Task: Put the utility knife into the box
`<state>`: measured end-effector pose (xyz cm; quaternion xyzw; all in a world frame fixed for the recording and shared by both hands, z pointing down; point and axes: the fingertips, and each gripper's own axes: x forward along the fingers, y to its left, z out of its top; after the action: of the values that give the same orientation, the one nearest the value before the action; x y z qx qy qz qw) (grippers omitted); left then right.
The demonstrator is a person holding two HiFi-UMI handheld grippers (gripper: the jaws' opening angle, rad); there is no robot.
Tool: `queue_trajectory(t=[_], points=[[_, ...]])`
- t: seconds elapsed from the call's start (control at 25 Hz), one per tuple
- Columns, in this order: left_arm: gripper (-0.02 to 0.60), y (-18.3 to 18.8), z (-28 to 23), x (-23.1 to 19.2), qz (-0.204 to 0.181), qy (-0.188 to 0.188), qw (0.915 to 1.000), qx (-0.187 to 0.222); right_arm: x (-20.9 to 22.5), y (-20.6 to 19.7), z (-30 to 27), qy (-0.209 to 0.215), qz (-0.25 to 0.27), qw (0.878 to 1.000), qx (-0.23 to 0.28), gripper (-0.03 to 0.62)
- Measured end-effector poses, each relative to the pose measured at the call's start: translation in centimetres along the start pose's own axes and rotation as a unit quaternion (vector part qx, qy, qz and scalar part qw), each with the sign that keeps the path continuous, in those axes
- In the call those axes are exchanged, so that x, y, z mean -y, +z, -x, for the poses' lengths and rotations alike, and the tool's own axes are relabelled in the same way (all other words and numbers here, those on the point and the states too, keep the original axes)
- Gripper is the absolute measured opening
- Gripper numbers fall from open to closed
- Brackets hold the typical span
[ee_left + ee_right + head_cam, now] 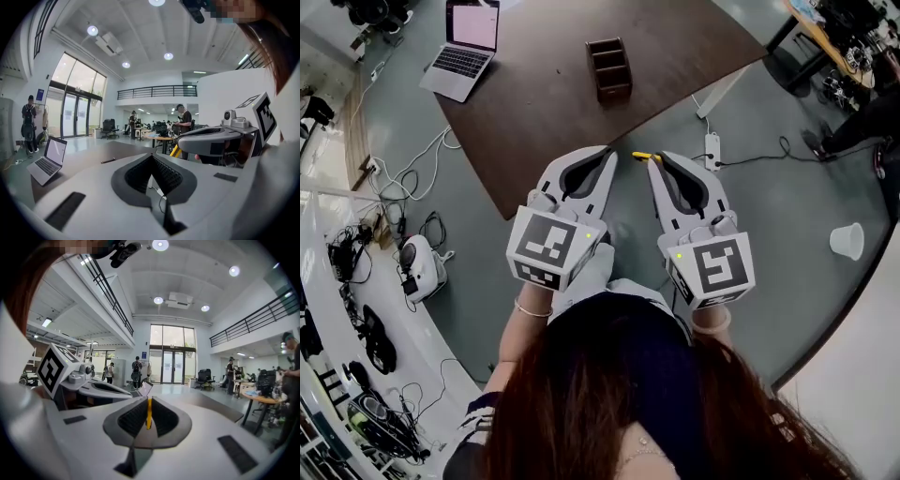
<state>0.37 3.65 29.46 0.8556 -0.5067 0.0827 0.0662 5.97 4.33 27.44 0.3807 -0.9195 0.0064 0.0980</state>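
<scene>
The brown compartmented box (608, 67) stands on the dark table (544, 103), well ahead of both grippers. My right gripper (652, 159) is shut on the yellow utility knife (641, 155), whose tip pokes out to the left of the fingertips. In the right gripper view the knife (149, 412) shows as a thin yellow strip pinched between the jaws. My left gripper (608, 153) hangs beside it, shut with nothing in it. Both are held level over the floor near the table's front corner. In the left gripper view the knife (175, 150) peeks out under the right gripper.
An open laptop (464, 47) sits at the table's far left. On the floor lie a power strip (712, 148) with its cable, a white cup (847, 240) at the right, and cables and gear (420, 265) at the left. People stand far off in the hall.
</scene>
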Motion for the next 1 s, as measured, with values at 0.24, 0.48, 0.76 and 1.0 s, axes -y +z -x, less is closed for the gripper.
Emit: queue_trajectory(t=[0.24, 0.48, 0.76, 1.0], points=[[0.000, 1.5, -4.6, -4.7, -0.002, -0.011, 0.9999, 0.006, 3.4, 1.3, -5.9, -0.017, 0.007, 1.000, -0.004, 0.035], [0.000, 2.0, -8.0, -7.9, 0.007, -0.017, 0.9998, 0.002, 6.3, 1.6, -9.4, -0.031, 0.004, 0.999, -0.016, 0.035], [0.000, 1.5, -12.3, -10.4, 0.020, -0.006, 0.9997, -0.012, 10.0, 1.3, -13.2, -0.021, 0.001, 1.000, -0.019, 0.035], [0.000, 1.8, -16.4, -12.6, 0.036, 0.031, 0.9988, -0.016, 13.3, 1.2, -17.0, 0.025, -0.002, 0.999, -0.021, 0.035]])
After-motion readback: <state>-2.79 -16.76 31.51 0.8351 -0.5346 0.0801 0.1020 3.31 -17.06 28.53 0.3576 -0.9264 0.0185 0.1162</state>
